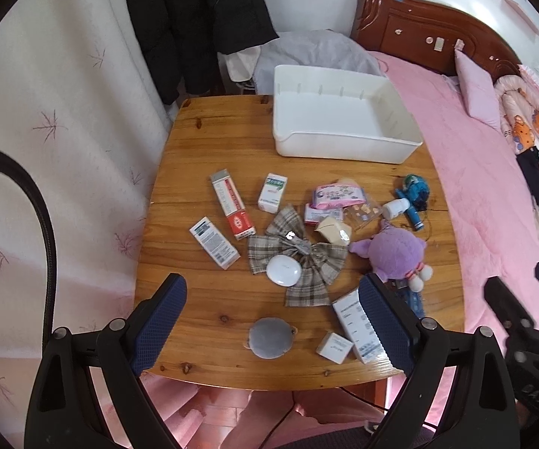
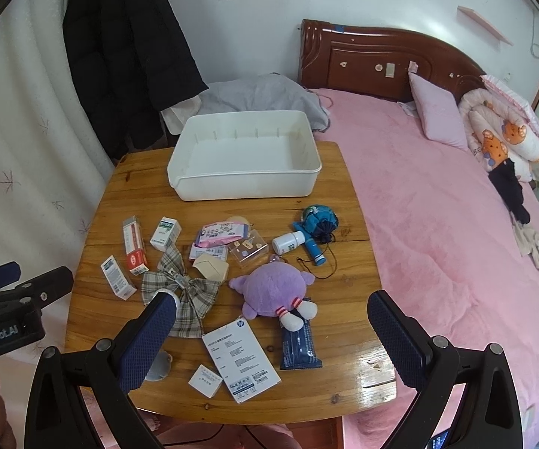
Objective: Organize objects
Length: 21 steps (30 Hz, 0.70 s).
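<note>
An empty white bin [image 1: 344, 142] [image 2: 245, 187] stands at the far side of the wooden table [image 1: 202, 299] [image 2: 344, 262]. Scattered in front of it are a plaid bow [image 1: 299, 250] [image 2: 179, 284], a purple plush toy [image 1: 396, 250] [image 2: 269, 288], a red and white tube box [image 1: 232, 205] [image 2: 134, 245], a round white case [image 1: 283, 270], a grey pad [image 1: 268, 338], a white flat box [image 2: 240, 359] and a dark blue packet [image 2: 299, 348]. My left gripper [image 1: 271, 303] hangs open above the table's near edge. My right gripper [image 2: 271, 318] is open too, above the near right part. Neither holds anything.
A pink bed [image 2: 438, 224] with a wooden headboard [image 2: 381, 63] runs along the table's right side. A dark coat [image 2: 127, 56] and a pale curtain [image 1: 63, 131] hang at the left. A white bottle [image 2: 288, 242], a blue pouch [image 2: 320, 220] and small boxes lie mid-table.
</note>
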{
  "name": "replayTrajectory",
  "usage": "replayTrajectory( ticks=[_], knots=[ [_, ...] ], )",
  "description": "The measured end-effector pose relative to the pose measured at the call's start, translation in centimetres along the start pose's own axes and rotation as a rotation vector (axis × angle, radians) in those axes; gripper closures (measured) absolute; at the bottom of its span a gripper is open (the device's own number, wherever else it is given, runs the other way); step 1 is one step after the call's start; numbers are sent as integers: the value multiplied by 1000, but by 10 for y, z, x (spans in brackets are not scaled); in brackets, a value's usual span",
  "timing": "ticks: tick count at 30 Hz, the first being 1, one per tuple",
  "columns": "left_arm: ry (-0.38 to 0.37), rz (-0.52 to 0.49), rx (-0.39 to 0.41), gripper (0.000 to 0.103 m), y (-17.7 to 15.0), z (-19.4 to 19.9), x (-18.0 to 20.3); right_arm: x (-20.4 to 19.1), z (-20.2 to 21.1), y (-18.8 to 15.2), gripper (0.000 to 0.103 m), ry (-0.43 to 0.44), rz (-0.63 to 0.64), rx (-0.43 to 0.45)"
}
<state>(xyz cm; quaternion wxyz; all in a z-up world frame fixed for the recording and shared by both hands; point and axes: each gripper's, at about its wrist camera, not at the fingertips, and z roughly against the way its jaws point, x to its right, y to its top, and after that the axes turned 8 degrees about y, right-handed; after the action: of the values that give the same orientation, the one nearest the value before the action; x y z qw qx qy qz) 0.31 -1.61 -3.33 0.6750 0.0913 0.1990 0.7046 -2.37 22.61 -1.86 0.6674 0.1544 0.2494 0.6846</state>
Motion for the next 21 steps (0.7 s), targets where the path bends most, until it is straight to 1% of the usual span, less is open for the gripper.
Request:
replayTrajectory(
  ticks=[3, 6, 11, 15, 17, 21],
  knots=[
    [25, 17, -31, 8, -4, -16, -8, 0, -1, -1, 0, 26, 23, 9],
    [33, 46, -88, 8, -13, -39, -18, -4, -4, -6, 0, 39, 79, 23],
    [42, 64, -171, 8, -32, -72, -24, -13, -17, -18, 0, 128, 183, 32],
    [27, 74, -230, 8, -49, -97, -26, -22, -30, -38, 0, 163, 301, 53],
    [7, 75, -252, 8, -57, -109, -26, -28, -37, -50, 1, 173, 371, 56],
    [-32, 85, -291, 8, -71, -131, -25, -47, -55, -83, 1, 211, 541, 34]
  ],
)
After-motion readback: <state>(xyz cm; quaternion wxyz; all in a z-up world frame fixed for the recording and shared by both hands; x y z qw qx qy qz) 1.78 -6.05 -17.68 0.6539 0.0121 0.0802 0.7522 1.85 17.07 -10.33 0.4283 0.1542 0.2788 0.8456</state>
